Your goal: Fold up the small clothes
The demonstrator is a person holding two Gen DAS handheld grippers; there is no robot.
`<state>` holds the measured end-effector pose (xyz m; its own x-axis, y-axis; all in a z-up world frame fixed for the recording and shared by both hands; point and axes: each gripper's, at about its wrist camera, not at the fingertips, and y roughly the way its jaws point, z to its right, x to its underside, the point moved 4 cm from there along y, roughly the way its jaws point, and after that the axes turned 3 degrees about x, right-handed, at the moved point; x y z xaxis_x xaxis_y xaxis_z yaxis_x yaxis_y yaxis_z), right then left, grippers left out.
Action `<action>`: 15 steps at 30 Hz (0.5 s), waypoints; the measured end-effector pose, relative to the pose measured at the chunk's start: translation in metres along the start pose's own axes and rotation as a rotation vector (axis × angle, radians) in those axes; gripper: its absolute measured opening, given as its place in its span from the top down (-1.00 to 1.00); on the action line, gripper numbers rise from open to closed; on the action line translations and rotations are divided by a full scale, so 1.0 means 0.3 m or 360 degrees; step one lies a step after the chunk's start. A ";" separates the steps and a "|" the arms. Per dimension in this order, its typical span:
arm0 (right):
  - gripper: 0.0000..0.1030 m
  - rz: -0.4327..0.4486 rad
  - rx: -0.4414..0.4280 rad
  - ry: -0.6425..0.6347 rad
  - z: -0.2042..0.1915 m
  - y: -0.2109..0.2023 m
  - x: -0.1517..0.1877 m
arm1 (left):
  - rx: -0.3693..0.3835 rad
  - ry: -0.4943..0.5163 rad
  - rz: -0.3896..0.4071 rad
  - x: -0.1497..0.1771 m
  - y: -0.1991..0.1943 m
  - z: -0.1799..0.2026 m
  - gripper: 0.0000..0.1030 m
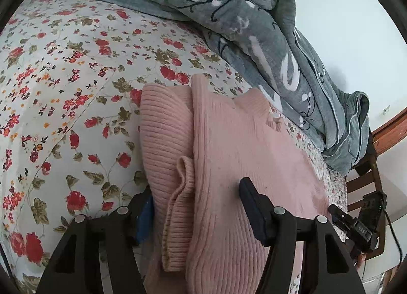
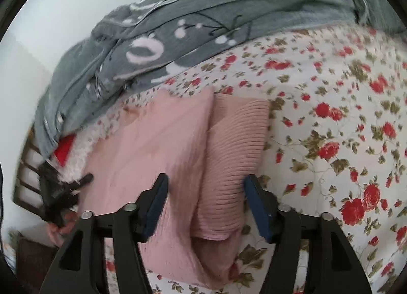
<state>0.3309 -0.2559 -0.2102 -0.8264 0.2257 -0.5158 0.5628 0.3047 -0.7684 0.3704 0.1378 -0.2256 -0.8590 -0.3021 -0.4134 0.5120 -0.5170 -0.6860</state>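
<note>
Left gripper [image 1: 195, 202] and right gripper [image 2: 206, 197] jaws apart over pink sweater [image 1: 229, 146]; floral bedsheet [image 1: 63, 90] open alongside; grey blanket [image 1: 229, 1] bounds far edge.

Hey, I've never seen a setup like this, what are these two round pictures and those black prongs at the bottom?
A person holds a two-finger gripper in each hand, each carrying a fisheye camera looking along its fingers. The prongs are those fingers. One picture comes from the left gripper, the other from the right gripper. Both stand open over a pink knit sweater, partly folded, on a flowered bedsheet. A grey blanket is bunched behind it. Neither gripper is clamped on anything.
</note>
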 end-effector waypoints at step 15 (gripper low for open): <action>-0.37 -0.0022 0.0137 0.0019 0.043 0.126 -0.038 | -0.0096 0.0072 -0.0006 0.000 0.014 0.036 -0.04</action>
<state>0.3615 -0.2589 -0.2381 -0.8334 0.2332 -0.5010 0.5477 0.2273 -0.8052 0.3725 0.1269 -0.2220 -0.8606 -0.2631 -0.4361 0.5092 -0.4684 -0.7220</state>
